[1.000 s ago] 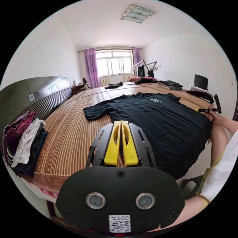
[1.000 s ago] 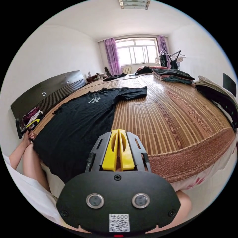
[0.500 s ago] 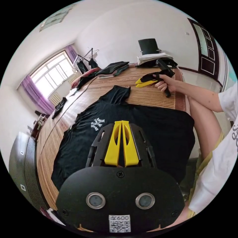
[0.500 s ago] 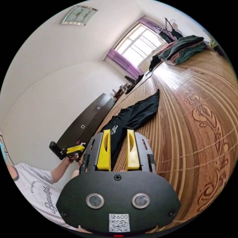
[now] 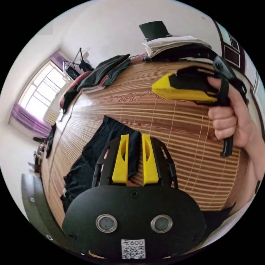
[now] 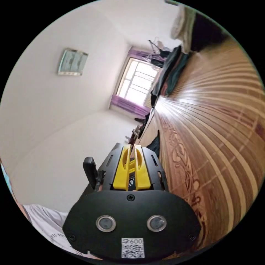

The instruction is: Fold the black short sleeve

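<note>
Left tongs (image 5: 135,157): jaws parted with a clear gap, holding nothing, hovering over the near sleeve of the black short sleeve (image 5: 91,163). The shirt lies flat on the bamboo mat (image 5: 176,138) covering the bed, body running away toward the window (image 5: 36,82). Looks lined up for a sleeve-edge grab, likely the first fold. Right of that, the right tongs (image 5: 160,88) sit in the person's hand (image 5: 232,121), above bare mat beside the shirt. From this side the yellow jaws read as one closed wedge. In the right gripper view the right tongs (image 6: 132,165) show the jaws nearly together with a thin slit, nothing between them, so closed and empty. That camera is rolled hard, and only a sliver of black cloth (image 6: 154,143) is visible past the jaw tips. Clothes piles (image 5: 105,69) sit at the far edge, well apart from the work. Guess: the right comes in for the shoulder or hem once the left bites.
</note>
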Demonstrator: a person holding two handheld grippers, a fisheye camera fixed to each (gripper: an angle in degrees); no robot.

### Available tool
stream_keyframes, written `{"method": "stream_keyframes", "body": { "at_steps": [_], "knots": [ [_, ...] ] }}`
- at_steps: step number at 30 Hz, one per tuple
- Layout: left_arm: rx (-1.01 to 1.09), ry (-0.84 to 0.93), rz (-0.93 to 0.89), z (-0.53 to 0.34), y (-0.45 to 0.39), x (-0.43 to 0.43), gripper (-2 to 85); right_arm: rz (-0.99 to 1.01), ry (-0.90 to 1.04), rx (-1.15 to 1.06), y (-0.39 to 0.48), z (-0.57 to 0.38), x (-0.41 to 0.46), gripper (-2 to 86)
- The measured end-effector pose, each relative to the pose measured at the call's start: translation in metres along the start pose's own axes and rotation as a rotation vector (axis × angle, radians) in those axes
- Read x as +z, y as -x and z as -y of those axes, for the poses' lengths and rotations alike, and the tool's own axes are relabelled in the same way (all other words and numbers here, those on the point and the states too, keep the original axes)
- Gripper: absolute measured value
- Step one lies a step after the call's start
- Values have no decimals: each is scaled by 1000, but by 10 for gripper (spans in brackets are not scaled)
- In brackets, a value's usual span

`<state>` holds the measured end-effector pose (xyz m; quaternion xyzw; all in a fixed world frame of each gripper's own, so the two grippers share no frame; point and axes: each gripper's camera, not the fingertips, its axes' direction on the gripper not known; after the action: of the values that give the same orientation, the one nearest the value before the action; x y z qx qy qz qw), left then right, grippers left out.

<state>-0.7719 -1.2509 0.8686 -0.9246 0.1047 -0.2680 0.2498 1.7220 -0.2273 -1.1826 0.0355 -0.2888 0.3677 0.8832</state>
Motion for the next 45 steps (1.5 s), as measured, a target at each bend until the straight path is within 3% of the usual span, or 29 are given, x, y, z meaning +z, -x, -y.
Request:
{"method": "stream_keyframes", "body": {
  "at_steps": [2, 9, 14, 20, 24, 29, 32, 36, 41, 45],
  "knots": [
    [-31, 90, 20, 2, 7, 44, 25, -15, 33, -48, 30, 0, 3, -4],
    [-51, 50, 124, -35, 53, 77, 20, -80, 95, -9, 69, -3, 19, -8],
    [-356, -177, 21, -106, 174, 34, 18, -91, 123, -40, 106, -9, 25, -3],
    [-540, -218, -123, -176, 290, 30, 21, -86, 249, -48, 137, -26, 60, 42],
    [-543, -242, -256, -198, 332, 51, 24, -85, 273, -38, 153, -38, 75, 54],
    [-585, -276, -535, -202, 377, 78, 59, -148, 255, -5, 173, -44, 75, 58],
    [-671, -214, -459, -213, 407, 77, 94, -169, 209, -14, 187, -45, 68, 52],
    [-561, -176, -339, -227, 425, 54, 99, -172, 138, 3, 199, -50, 57, 40],
    [-120, -49, -40, -228, 363, 31, 92, -176, 136, 6, 216, -62, 63, 30],
    [-75, -52, -27, -234, 352, 32, 76, -176, 155, 11, 225, -70, 70, 25]
  ]
}}
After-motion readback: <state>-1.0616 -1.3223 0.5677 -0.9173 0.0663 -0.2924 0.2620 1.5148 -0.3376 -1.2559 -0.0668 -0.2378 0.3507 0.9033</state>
